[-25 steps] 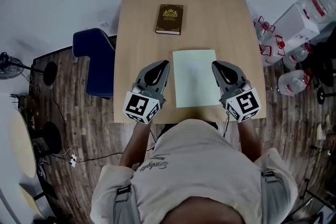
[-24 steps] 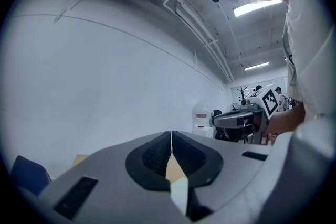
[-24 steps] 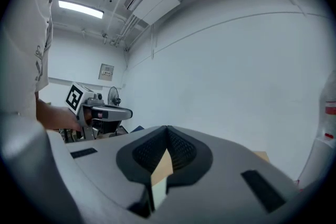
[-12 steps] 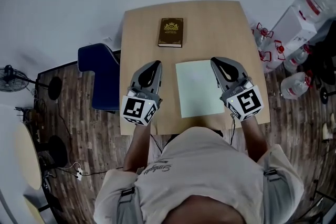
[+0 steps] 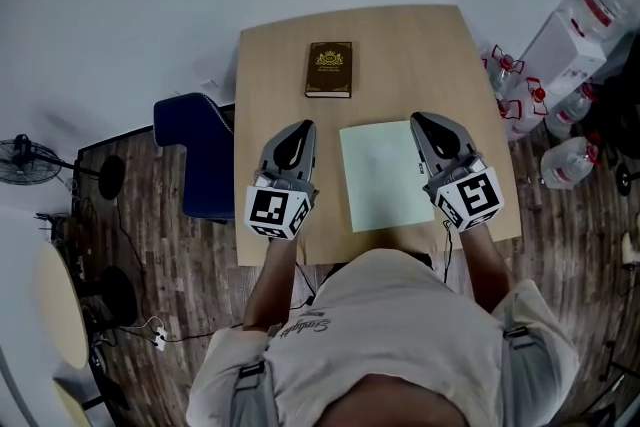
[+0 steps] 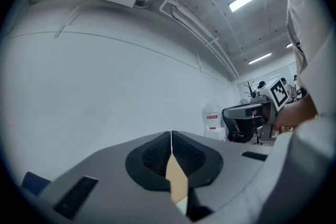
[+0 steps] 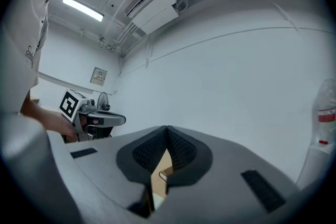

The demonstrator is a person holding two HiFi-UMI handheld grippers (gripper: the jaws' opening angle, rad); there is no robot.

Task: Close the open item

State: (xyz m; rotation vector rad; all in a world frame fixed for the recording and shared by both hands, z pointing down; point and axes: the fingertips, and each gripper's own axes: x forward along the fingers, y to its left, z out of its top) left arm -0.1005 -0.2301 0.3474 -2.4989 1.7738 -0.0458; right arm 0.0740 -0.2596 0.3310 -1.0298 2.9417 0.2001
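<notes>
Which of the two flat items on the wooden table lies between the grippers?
The pale green rectangular one; the dark brown book lies farther away.

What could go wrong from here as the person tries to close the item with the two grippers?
1. The pale green sheet lies flat on the table, and the left gripper and right gripper both have their jaws together, so a tip may push it rather than lift an edge.
2. The sheet sits near the table's front edge and could slide off.
3. The brown book already looks closed, so it may be a wrong target.
</notes>
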